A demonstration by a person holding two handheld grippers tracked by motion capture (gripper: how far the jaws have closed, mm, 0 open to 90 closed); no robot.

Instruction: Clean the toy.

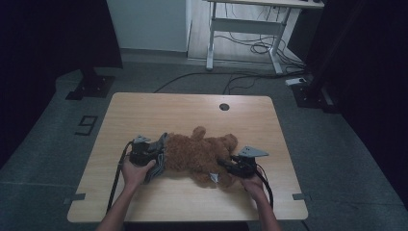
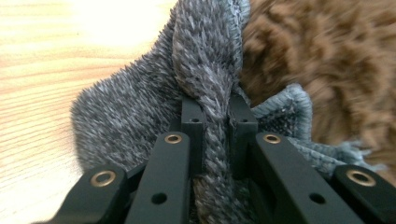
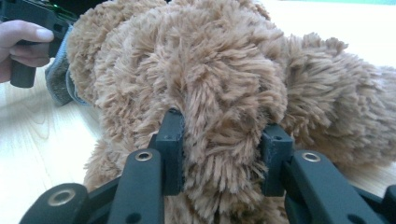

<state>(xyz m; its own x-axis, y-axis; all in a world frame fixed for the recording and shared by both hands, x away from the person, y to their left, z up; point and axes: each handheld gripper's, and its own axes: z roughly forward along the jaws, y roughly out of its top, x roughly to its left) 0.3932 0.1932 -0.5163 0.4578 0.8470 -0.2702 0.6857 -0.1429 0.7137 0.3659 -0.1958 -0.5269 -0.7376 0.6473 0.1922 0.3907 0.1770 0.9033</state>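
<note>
A brown plush teddy bear (image 1: 199, 151) lies on its side in the middle of the wooden table (image 1: 159, 108). A grey knitted garment (image 1: 160, 159) sits at its left end, against the fur. My left gripper (image 1: 153, 155) is shut on a fold of that grey knit (image 2: 205, 70), with the bear's brown fur (image 2: 327, 65) just to the right of it. My right gripper (image 1: 226, 165) is shut on a thick tuft of the bear (image 3: 219, 116) at its right end, both pads sunk in the fur. The other hand and its gripper (image 3: 28, 28) show beyond the bear.
A round cable hole (image 1: 224, 107) lies near the table's far edge. Beyond the table stand a white desk frame (image 1: 250, 29) with loose cables on the floor and dark stands at both sides.
</note>
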